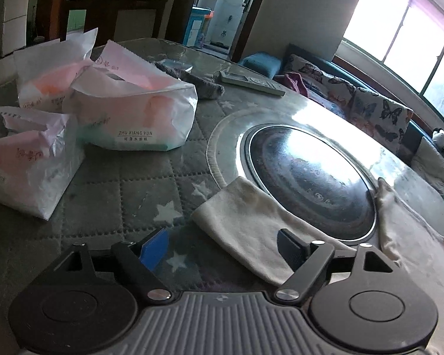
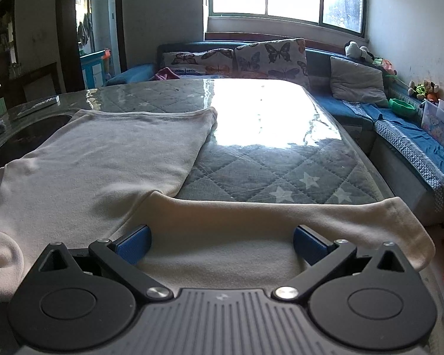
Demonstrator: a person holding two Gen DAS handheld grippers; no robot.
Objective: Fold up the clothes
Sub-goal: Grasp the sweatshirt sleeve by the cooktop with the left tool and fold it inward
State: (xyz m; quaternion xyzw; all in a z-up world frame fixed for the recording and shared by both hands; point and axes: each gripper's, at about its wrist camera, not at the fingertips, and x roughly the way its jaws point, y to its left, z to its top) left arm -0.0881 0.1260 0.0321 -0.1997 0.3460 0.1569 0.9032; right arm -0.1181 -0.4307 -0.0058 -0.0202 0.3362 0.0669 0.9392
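Quilted star-print table (image 2: 281, 171), soft cream shirt (image 2: 109, 153)

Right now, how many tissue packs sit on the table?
3, all at the table's left in the left wrist view: one nearest, one central, one behind. Others may be hidden.

the cream long-sleeved top (image 2: 103, 159) is cut off at the left edge; small print on the tissue pack (image 1: 133, 109) cannot be read.
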